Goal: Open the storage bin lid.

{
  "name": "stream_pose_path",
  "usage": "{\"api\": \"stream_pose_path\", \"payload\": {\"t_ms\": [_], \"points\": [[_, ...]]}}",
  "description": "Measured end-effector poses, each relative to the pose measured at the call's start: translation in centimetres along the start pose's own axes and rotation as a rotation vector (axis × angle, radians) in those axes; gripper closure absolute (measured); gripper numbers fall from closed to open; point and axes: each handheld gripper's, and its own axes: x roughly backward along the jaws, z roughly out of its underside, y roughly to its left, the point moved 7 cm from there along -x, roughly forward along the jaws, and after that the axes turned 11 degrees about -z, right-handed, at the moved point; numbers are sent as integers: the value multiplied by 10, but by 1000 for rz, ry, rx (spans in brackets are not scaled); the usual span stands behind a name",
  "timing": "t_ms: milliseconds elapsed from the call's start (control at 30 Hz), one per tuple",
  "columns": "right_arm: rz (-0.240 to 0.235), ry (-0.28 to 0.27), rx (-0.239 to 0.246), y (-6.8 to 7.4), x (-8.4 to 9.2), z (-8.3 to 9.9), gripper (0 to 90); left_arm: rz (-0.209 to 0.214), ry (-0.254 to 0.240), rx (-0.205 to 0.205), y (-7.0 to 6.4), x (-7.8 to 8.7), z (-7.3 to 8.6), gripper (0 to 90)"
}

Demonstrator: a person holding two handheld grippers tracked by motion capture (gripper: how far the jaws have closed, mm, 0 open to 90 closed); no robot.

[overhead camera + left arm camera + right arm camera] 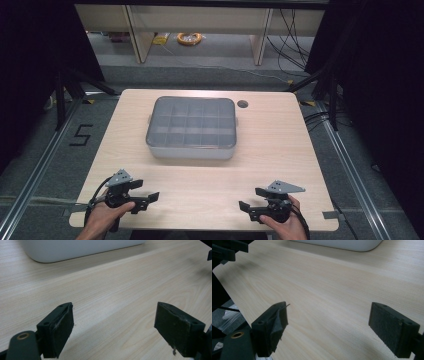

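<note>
Both tongs, left [148,191] & right [251,199], released; box [191,128] contents unclear thru lid.

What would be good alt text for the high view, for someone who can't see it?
A grey box with a clear lid over a grid of compartments sits on a light wooden table. At the near edge, a person's hands hold the left gripper and right gripper, both open, pointing toward each other and well apart from the box.
</note>
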Motion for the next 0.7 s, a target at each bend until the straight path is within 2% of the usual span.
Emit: {"api": "stream_pose_path", "payload": {"t_ms": [33,133,200,267,300,333,367,400,433,467,533,633,667,700], "points": [[2,-3,24,-3,0,-1,165,0,-4,4,1,0,0,154],[7,-1,26,-4,0,-1,165,2,-1,8,1,0,0,153],[-1,-20,28,-4,-1,-2,165,4,0,13,1,0,0,154],[-7,-23,23,-4,-1,-2,165,13,-5,32,1,-1,-1,154],[-9,-24,23,-4,-1,-2,166,5,0,28,3,0,-1,154],[-12,-20,-12,-2,-1,-1,166,4,-1,27,3,0,-1,154],[2,-18,20,-4,0,-2,166,6,2,26,4,0,-1,154],[-19,-25,-23,-1,-1,-1,167,5,-7,37,4,0,-1,154],[-19,-12,-33,0,0,-1,168,5,-7,37,4,0,-1,154],[-14,-29,16,-4,-1,-3,171,1,-7,52,4,0,-2,154],[-37,-35,-38,1,0,-3,171,3,-10,45,5,0,-2,154],[-24,-46,-9,-3,2,-6,175,3,-11,47,5,0,-3,155],[-17,-50,-30,-2,1,-5,177,4,-14,45,4,0,-3,154],[-20,-58,-21,-1,2,-7,179,4,-14,43,4,0,-4,155]]}}
